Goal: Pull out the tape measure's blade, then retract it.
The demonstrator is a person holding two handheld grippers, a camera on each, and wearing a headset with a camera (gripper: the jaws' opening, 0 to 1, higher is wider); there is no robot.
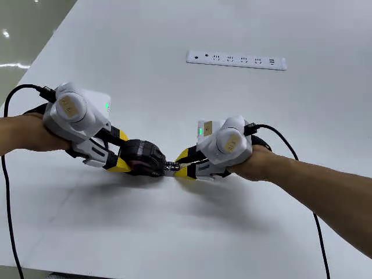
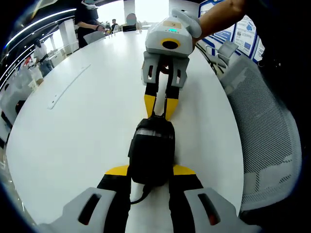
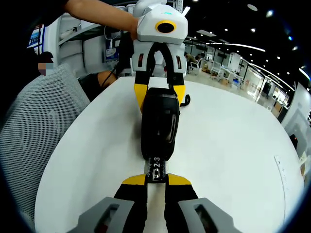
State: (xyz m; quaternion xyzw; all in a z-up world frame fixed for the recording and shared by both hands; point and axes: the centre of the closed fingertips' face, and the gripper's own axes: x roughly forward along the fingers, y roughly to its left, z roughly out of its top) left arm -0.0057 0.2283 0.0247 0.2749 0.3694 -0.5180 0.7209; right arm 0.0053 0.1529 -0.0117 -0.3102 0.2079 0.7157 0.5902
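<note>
The right gripper (image 3: pixel 156 180) rises from the bottom edge of the right gripper view. Its yellow-tipped jaws are drawn almost together and pinch the end of the blade (image 3: pixel 156 170). The printed numerals on that short exposed piece can be read here, while in the head view they are too small to make out. Just beyond, in the middle of the frame, is the black tape measure (image 3: pixel 160 121). Past it, near the top, the left gripper (image 3: pixel 159 97) grips the case by both sides. A mesh chair (image 3: pixel 39 131) stands at the left of that frame.

The left gripper view looks from the opposite end. At bottom centre its jaws stand as far apart as the case is wide and press on its flanks. A thin black cord (image 2: pixel 142 195) trails from the back of the case between them. From this side the case hides most of the blade.

In the head view the two grippers meet nose to nose at lower centre on the white table (image 1: pixel 174 232), with the tape measure between them, resting on the surface. A white power strip (image 1: pixel 235 59) lies well apart at the upper right.
</note>
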